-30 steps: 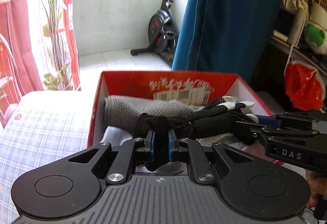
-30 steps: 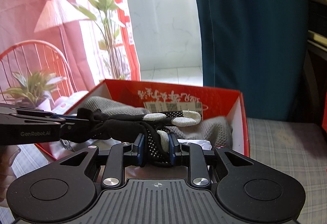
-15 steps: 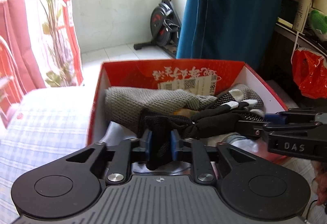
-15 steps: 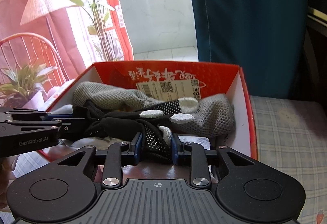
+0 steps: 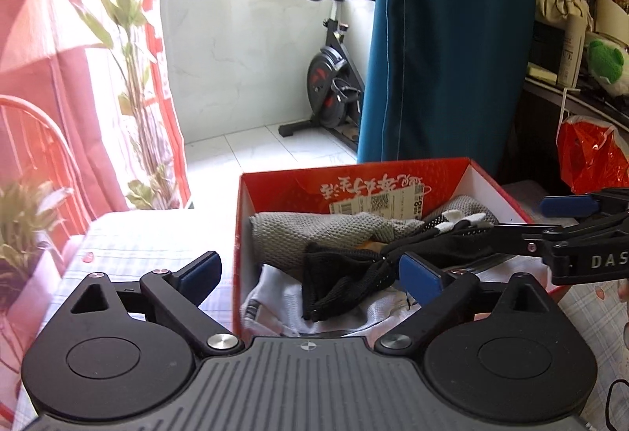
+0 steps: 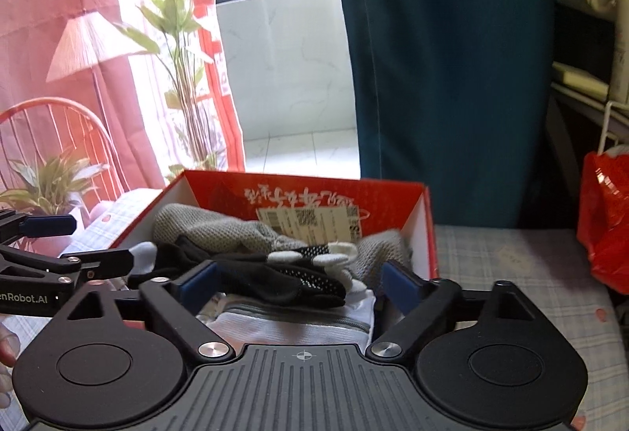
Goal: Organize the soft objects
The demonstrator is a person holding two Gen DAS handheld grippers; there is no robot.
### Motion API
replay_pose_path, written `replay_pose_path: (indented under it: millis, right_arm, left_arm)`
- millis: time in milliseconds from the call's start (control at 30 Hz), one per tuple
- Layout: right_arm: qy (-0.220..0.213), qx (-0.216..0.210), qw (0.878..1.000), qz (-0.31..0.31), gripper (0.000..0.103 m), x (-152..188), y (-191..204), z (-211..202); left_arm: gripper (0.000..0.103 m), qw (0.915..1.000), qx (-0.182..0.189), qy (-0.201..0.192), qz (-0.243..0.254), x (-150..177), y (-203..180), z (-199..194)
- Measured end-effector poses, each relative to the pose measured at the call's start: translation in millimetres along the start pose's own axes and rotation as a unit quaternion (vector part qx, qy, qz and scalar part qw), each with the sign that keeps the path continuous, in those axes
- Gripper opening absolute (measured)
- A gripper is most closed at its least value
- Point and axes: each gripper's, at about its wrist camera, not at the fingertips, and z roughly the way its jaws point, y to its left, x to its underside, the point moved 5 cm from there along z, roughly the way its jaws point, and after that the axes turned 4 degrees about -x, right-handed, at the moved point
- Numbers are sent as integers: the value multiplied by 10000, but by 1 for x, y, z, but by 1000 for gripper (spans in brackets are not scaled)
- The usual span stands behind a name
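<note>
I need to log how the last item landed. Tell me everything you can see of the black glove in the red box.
The black glove is knit fabric with white-dotted grip patches and pale fingertips. It lies limp and stretched across the red box, cuff crumpled toward the left gripper, fingers toward the right gripper. It rests on white cloth and against the grey knit item. Both grippers have just opened; neither grips it now.

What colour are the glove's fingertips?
White, on a black glove; clearest in the right wrist view.
</note>
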Motion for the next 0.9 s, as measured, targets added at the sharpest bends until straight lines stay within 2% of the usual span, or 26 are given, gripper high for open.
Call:
replay_pose_path:
  millis: [67, 200, 367, 633, 900]
  right_arm:
    - [-68, 50, 9999, -56, 103, -2, 2, -11]
    - [-205, 97, 9996, -148, 102, -8, 8, -34]
    - [-480, 47, 9988, -61, 103, -11, 11, -70]
    - [-678, 198, 9975, 66, 103, -5, 13, -126]
    - [-1082, 441, 9931, -20, 103, 0, 19, -194]
  left_arm:
    - [101, 9999, -83, -93, 6, -2, 2, -11]
    - [103, 9991, -285, -298, 96, -9, 5, -38]
    - [103, 9978, -295, -584, -94, -15, 8, -77]
    - [103, 9946, -329, -947, -259, -10, 3, -134]
    - [103, 9905, -434, -1241, -411, -7, 0, -180]
